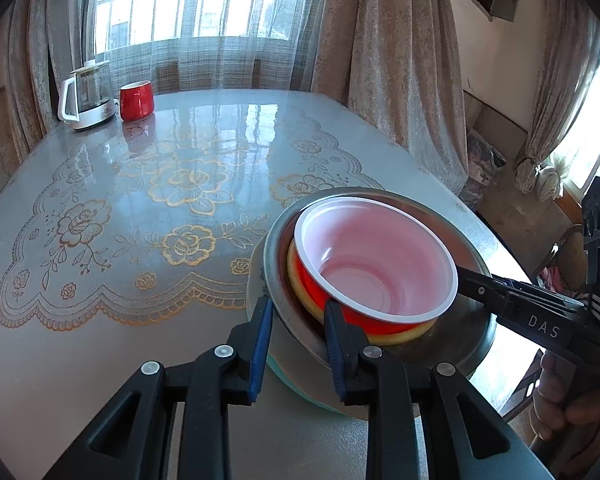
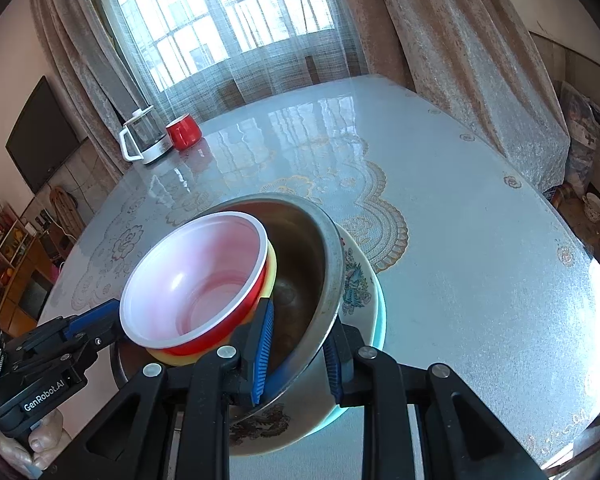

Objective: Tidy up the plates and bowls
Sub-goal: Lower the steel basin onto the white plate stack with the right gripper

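A red bowl with a white inside [image 1: 374, 258] [image 2: 198, 276] is nested in a yellow bowl [image 1: 396, 335] [image 2: 271, 276], inside a steel bowl [image 1: 278, 236] [image 2: 312, 248]. The steel bowl rests on a flowered plate [image 2: 360, 284] with a teal rim [image 1: 300, 390]. My left gripper [image 1: 298, 344] straddles the steel bowl's near rim, one finger inside and one outside. My right gripper [image 2: 300, 354] does the same at the opposite rim; it also shows in the left wrist view [image 1: 472, 286]. Whether either clamps the rim I cannot tell.
The stack sits near the edge of a glossy table with a lace-pattern cloth [image 1: 148, 216] [image 2: 440, 208]. A red mug [image 1: 137, 99] [image 2: 184, 132] and a glass kettle [image 1: 87, 94] [image 2: 144, 138] stand at the far side by the curtains.
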### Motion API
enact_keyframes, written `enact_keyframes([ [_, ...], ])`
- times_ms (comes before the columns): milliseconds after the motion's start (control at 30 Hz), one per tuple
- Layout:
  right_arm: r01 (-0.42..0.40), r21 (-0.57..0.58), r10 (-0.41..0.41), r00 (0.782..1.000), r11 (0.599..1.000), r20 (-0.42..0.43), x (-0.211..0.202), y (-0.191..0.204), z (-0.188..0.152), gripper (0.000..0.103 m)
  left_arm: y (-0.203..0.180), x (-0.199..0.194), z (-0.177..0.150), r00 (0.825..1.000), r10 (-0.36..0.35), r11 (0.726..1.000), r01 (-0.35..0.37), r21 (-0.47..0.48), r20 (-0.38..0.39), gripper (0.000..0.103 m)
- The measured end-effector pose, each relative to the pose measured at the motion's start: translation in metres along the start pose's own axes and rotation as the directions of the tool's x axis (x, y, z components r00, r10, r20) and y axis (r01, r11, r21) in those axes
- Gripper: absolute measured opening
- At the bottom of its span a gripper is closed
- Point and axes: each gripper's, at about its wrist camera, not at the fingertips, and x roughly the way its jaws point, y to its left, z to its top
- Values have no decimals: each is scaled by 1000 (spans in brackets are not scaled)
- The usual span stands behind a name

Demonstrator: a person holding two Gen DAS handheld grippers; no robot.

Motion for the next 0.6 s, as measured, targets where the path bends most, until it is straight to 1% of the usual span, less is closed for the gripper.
enact_keyframes([
  [600,-11,42,11,1000,999,-13,0,-9,-1,25,-2,-1,-2,1000,3,1000,-3,18,3,26],
])
